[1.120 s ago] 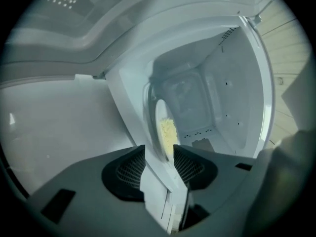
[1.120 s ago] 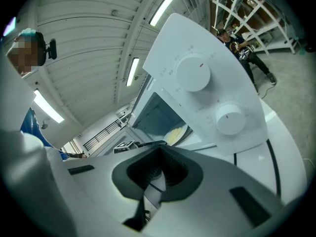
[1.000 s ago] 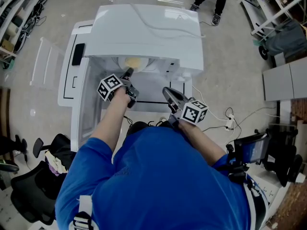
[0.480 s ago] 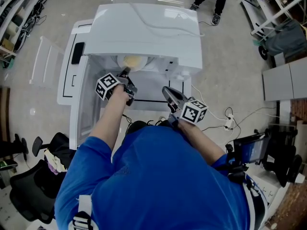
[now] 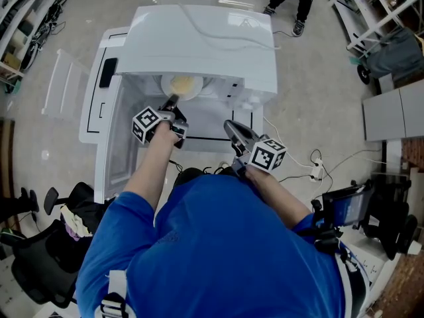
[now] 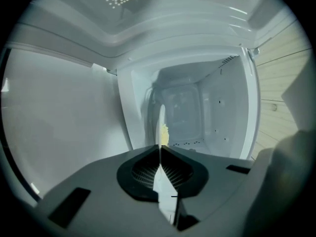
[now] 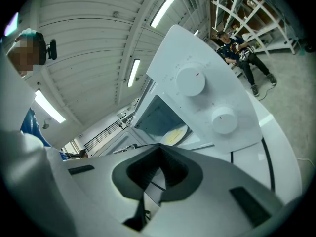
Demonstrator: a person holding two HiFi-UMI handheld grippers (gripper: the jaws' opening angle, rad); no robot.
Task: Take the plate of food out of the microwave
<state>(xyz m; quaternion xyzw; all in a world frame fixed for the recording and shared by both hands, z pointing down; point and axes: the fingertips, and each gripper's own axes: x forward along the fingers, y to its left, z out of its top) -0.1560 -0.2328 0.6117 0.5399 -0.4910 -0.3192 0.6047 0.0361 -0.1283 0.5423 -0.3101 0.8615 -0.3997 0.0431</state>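
One plate (image 5: pixel 183 85): rim pinched by left gripper (image 5: pixel 173 101) jaws, just closing, ready to pull out.
Right gripper (image 5: pixel 229 126): jaws together, idle.

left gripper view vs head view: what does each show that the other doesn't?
Only the left gripper view: the jaws of the left gripper, which have just been closing, pinched on the rim of the plate, seen edge-on; also the cavity's back wall.
Only the head view: the right gripper, outside the microwave and clear of the plate; also the plate's round outline from above.
Both: plate, food, open door, left gripper.
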